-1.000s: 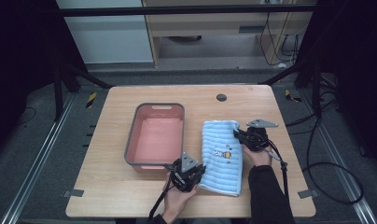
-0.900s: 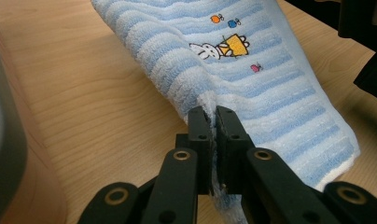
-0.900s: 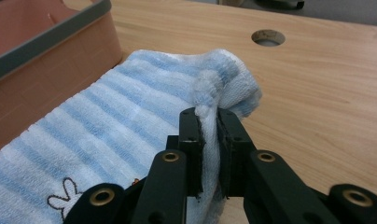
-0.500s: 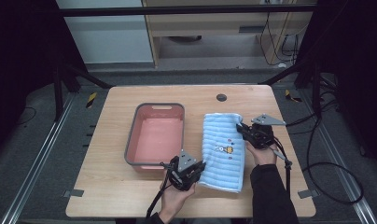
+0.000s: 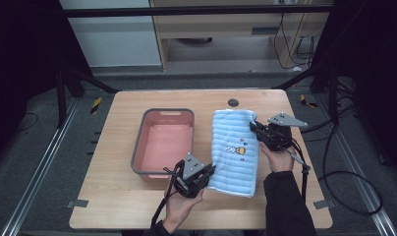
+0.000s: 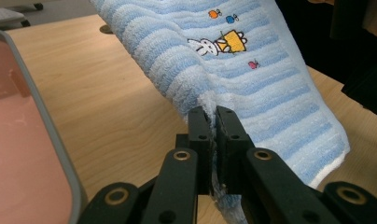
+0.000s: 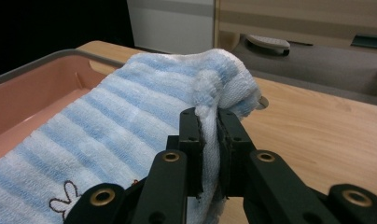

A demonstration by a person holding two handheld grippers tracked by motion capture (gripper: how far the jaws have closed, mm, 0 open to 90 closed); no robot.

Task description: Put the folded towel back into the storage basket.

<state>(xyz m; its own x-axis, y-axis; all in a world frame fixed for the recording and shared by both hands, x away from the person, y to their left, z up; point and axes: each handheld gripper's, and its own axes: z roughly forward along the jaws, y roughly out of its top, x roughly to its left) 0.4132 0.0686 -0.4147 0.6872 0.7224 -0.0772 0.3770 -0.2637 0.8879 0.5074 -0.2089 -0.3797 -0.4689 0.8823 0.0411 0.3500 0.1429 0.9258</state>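
From the high view, the blue striped towel (image 5: 235, 147) lies on the counter (image 5: 113, 196) just right of the pink tub (image 5: 163, 142), the left tool (image 5: 210, 170) at the towel's near left edge, the right tool (image 5: 253, 127) at its far right corner.

In the left gripper view, the left tool (image 6: 211, 113) is clamped on the towel (image 6: 252, 70), lifting its edge beside the tub (image 6: 42, 121).

In the right gripper view, the right tool (image 7: 210, 116) pinches the towel (image 7: 130, 107) by its bunched corner, right of the tub (image 7: 42, 65).

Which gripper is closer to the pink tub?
The left gripper. It pinches the blue striped towel right by the near corner of the pink tub. The right gripper grips the towel's far edge, with the towel lying between it and the tub.
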